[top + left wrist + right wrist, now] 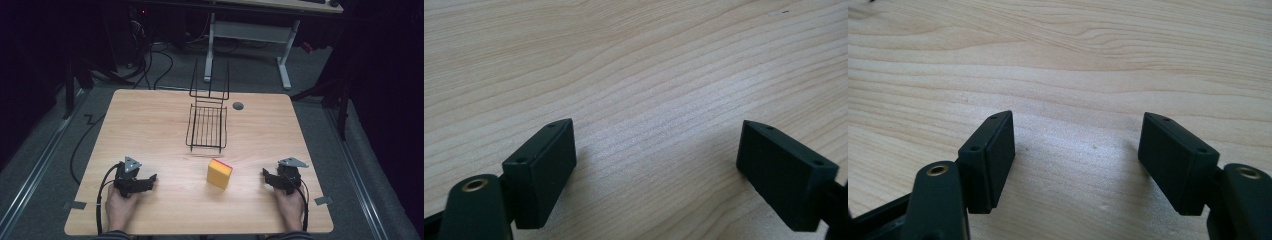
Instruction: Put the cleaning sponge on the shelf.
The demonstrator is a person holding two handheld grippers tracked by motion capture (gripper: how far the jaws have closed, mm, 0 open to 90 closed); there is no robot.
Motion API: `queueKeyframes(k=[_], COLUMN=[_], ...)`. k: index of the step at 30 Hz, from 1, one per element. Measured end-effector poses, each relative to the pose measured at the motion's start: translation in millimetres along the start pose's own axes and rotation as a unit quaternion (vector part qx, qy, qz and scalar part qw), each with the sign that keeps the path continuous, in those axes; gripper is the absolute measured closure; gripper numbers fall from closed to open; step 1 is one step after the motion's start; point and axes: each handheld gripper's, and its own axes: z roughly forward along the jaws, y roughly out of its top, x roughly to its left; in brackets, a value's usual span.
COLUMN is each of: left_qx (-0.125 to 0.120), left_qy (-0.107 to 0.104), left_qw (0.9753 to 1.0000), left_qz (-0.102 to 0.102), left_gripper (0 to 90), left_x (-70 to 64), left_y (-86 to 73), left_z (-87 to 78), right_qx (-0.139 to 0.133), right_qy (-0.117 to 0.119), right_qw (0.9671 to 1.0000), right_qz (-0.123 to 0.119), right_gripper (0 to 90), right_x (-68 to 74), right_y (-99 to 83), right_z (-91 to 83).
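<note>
1. High view, nearest edge first: two hands come in from the bottom of the wooden table (pixel 150 120), each resting on it with a gripper.
2. Near left, the left gripper (pixel 150 181) points right across the table; in the left gripper view its jaws stand wide apart with bare wood between them, holding nothing.
3. Near right, the right gripper (pixel 266 176) points left; in the right gripper view its jaws are likewise spread wide over bare wood, holding nothing.
4. Between the two grippers, a little farther in and well apart from both, a yellow sponge (pixel 219 173) with a red far edge lies flat.
5. Just beyond the sponge, a black wire rack (pixel 207 121) stands at the table's middle.
6. Farther right of the rack, a dark round hole (pixel 238 106) sits in the tabletop.
</note>
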Motion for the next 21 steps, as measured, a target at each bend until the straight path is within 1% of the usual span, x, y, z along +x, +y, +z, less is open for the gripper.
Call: queueKeyframes(k=[10, 13, 21], left_qx=[0.000, 0.000, 0.000], left_qy=[0.000, 0.000, 0.000], left_qw=[1.0000, 1.0000, 1.0000], left_qz=[0.000, 0.000, 0.000], left_gripper=[16.7, 16.7, 16.7], left_x=[0.0, 0.0, 0.0], left_y=[0.0, 0.0, 0.1], left_z=[0.0, 0.0, 0.1], right_qx=[-0.001, 0.000, 0.000], right_qy=[0.000, 0.001, 0.008], right_qw=[1.0000, 1.0000, 1.0000], right_qz=[-0.002, 0.000, -0.004], right_gripper=[31.4, 31.3, 30.1], right_x=[-0.2, -0.1, -0.1], right_y=[-0.1, 0.0, 0.1], right_z=[0.0, 0.0, 0.2])
